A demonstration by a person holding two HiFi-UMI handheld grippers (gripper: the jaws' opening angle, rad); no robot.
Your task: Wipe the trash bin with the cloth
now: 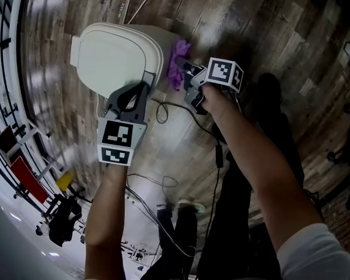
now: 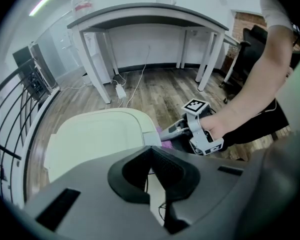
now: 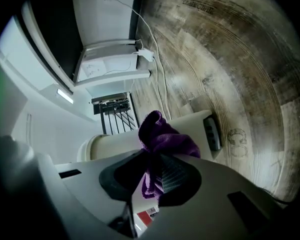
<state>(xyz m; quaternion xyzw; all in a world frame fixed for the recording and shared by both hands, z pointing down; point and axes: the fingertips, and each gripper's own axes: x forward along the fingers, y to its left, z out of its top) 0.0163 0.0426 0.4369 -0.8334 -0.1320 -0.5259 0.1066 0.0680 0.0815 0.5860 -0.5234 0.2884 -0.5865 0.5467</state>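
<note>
Beside the trash bin (image 1: 116,57), the right gripper (image 1: 185,70) pinched the cloth (image 1: 177,63); the left gripper (image 1: 141,89) sat closed and empty. A hard wipe could shove the bin.

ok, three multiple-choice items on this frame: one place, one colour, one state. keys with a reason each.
1. Where is the crumpled purple cloth relative to the rounded plastic trash bin?
A. spread on top of it
B. beside it, in the right gripper's jaws
C. far off, lying loose

2. What colour is the bin's lid?
A. black
B. cream-white
C. red

3. How do the left gripper's jaws stand?
A. wide apart
B. clamped on the cloth
C. together, nothing between

Key: 1 B, the cloth bunches out of the right jaws next to the bin's wall. 2 B, the head view shows a pale lid. 3 C, the left gripper view shows the tips meeting, empty.
</note>
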